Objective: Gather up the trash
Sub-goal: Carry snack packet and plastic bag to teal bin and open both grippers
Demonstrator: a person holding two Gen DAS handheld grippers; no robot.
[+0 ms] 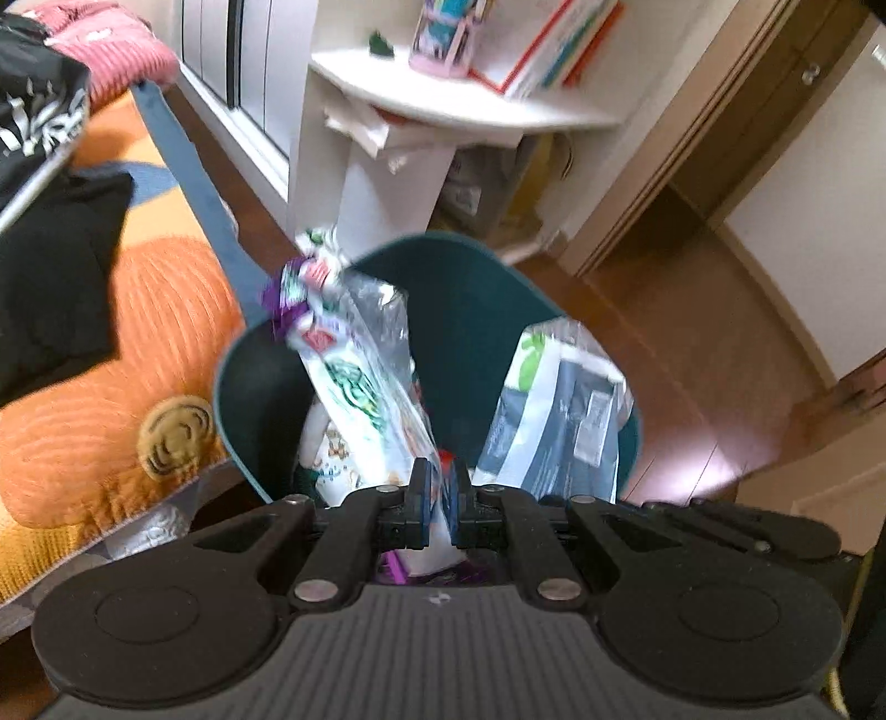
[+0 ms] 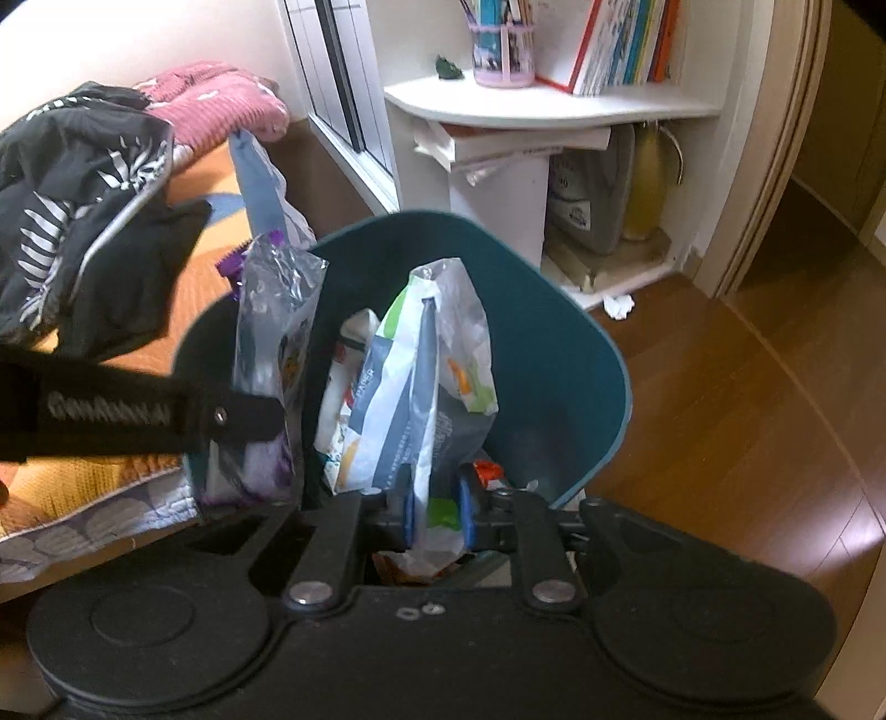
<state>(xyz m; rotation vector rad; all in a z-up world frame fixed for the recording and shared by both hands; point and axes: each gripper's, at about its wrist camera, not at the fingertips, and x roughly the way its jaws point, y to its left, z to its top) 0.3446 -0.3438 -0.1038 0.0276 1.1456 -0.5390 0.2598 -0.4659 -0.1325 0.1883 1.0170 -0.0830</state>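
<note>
- Bed (image 2: 83, 498): one, on the left, under an orange quilt, with a heap of dark clothing (image 2: 72, 221) and one pink knit (image 2: 221, 105) piled at its far end.
- Shelf unit (image 2: 554, 108): one, white, standing by the window; it carries a row of books (image 2: 626, 44), one pink pencil cup (image 2: 503, 52) and one small green figure (image 2: 449, 67).
- Bin (image 2: 554, 343): one, teal, on the wooden floor just beside the bed and straight ahead of both cameras. Some wrappers lie inside it, too jumbled to count.
- Plastic packages: two are held over the bin's mouth, one in each pair of tongs.
- Left tongs (image 1: 437, 493): pinched tight on the clear package with purple trim (image 1: 354, 360), which stands up from the blue pads and leans left over the near left rim. In the right wrist view the same tongs reach in level from the left edge.
- Right tongs (image 2: 437, 509): clamped on the grey, white and green package (image 2: 410, 382), gripping its lower end so that it rises upright over the middle of the bin. In the left wrist view this package (image 1: 559, 410) stands at the bin's right side.
- Crumpled white scrap (image 2: 617, 306): one, on the floor at the foot of the shelf unit, well apart from both tongs.
</note>
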